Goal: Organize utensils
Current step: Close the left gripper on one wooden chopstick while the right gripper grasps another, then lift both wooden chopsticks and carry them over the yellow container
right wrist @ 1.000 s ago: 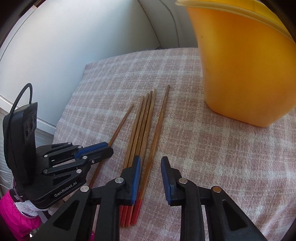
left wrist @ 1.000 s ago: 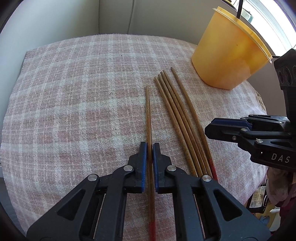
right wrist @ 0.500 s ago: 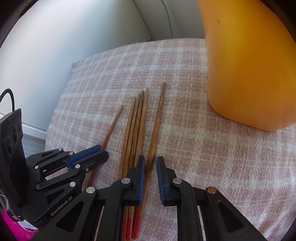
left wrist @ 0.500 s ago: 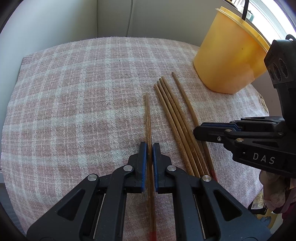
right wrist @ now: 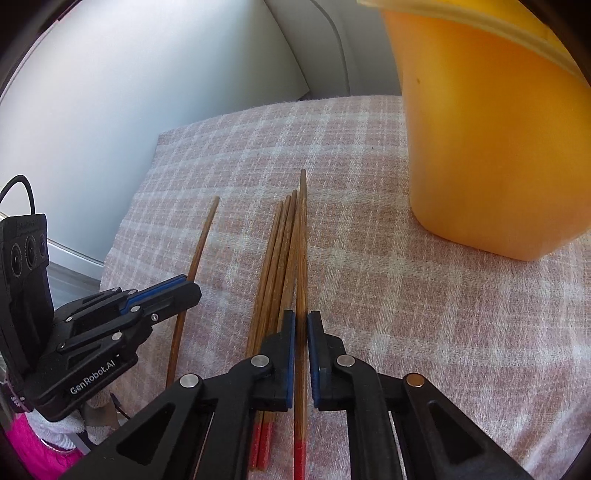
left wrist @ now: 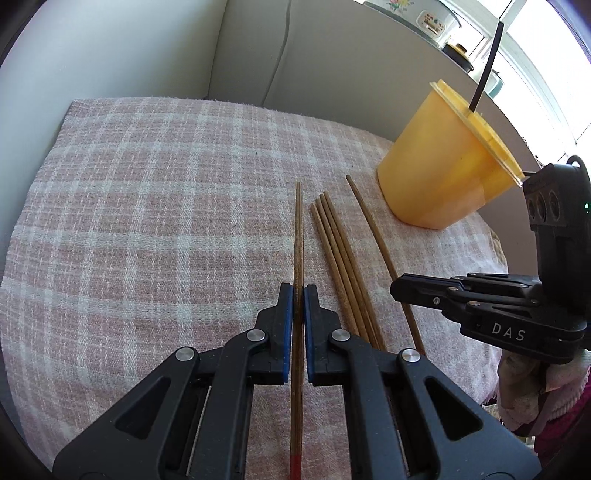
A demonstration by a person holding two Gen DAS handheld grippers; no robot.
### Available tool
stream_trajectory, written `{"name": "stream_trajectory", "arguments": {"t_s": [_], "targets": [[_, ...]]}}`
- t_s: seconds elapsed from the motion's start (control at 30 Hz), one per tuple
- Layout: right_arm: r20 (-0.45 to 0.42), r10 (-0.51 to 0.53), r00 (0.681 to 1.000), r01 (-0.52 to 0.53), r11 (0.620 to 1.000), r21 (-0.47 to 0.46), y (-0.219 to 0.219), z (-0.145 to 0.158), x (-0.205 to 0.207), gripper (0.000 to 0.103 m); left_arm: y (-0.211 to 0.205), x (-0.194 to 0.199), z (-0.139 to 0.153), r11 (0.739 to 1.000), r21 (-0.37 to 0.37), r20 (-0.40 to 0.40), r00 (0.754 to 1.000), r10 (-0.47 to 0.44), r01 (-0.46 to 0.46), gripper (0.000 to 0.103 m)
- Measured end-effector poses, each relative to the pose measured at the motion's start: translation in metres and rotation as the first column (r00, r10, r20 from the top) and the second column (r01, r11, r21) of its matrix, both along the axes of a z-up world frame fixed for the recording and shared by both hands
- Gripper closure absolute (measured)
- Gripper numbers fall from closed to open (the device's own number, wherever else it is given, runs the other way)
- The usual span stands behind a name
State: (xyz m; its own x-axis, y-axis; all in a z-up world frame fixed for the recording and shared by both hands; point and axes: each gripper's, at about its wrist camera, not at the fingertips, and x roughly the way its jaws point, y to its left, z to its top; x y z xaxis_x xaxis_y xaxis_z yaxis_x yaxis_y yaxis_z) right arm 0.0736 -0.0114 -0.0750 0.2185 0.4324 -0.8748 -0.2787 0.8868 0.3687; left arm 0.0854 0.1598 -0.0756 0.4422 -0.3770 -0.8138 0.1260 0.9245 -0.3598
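Brown wooden chopsticks with red ends lie on a pink plaid cloth. My left gripper is shut on one chopstick, held above the cloth. My right gripper is shut on another chopstick, beside a bundle of three chopsticks on the cloth. That bundle also shows in the left wrist view. The right gripper shows in the left wrist view holding its chopstick. The left gripper shows in the right wrist view with its chopstick. A yellow plastic cup stands at the far right, close in the right wrist view.
A black stick stands in the yellow cup. A grey-white wall rises behind the cloth. The cloth's edge drops off at the right. A counter with a pot lies beyond.
My right gripper has closed on the rightmost chopstick. My left gripper has lifted and pulled back with its chopstick, so more wall and cup show.
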Motion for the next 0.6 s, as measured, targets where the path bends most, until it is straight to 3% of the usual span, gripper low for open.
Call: {"name": "stream_trajectory", "arguments": {"t_s": [0.4,0.6], "targets": [[0.016,-0.026,1.0,0.023,0.98,0.198,-0.032,0.017,-0.02,0.099,0.03,-0.032,0.041,0.991,-0.128,0.076,0.996,0.057,-0.047,0.099],[0.065,-0.042,0.997,0.026,0.973,0.231,-0.049,0.029,-0.035,0.099,0.03,-0.048,0.062,0.991,-0.13,0.13,0.99,0.053,-0.036,0.099]]}}
